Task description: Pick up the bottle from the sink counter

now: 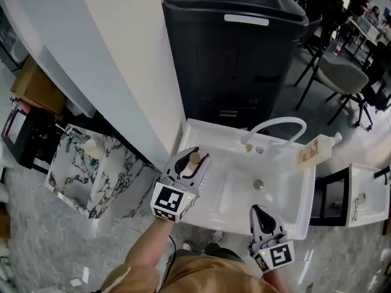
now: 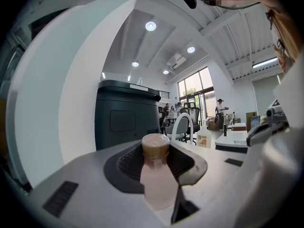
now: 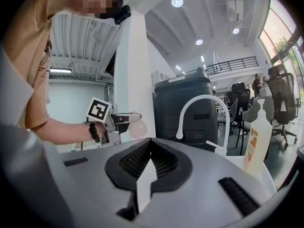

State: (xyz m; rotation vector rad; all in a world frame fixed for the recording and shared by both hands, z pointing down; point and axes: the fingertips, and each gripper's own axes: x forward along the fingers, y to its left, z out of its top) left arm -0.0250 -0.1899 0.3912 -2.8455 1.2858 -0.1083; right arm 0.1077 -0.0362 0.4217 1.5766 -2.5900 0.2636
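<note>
At centre left, my left gripper (image 1: 192, 159) clamps the bottle (image 2: 156, 177), held over the sink's (image 1: 305, 207) left rim. Its smooth body could slip if I jerk or tilt. At lower right, my right gripper (image 1: 264, 215) is closed, empty.

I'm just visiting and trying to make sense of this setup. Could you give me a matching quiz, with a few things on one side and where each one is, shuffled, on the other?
Things:
1. small capped bottle
2. pump bottle
3. white faucet
4. right gripper

Places:
A. arching over the basin from the back rim of the sink
B. empty, near the sink's front rim
C. clamped in the left gripper
D. upright at the sink's far right corner

Pairs: 1-C, 2-D, 3-A, 4-B
</note>
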